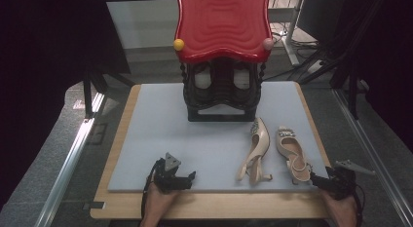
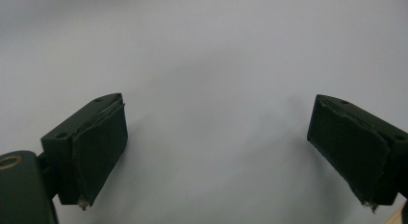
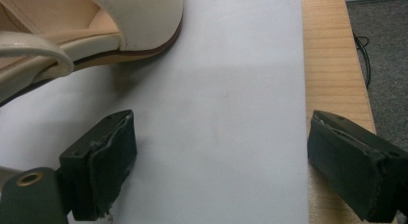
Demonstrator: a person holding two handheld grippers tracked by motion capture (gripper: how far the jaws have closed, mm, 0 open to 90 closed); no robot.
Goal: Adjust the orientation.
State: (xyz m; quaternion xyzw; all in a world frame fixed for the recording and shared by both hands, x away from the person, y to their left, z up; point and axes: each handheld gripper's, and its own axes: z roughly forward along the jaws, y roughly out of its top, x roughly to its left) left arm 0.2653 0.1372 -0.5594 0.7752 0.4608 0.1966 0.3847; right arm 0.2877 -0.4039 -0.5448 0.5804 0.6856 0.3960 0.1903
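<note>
Heels (image 1: 293, 154) lie lengthwise, toes toward rack (image 1: 221, 98).

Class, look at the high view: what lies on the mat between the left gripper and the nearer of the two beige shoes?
Nothing: in the high view, the blue-grey mat is bare between the left gripper and the tipped shoe.
</note>
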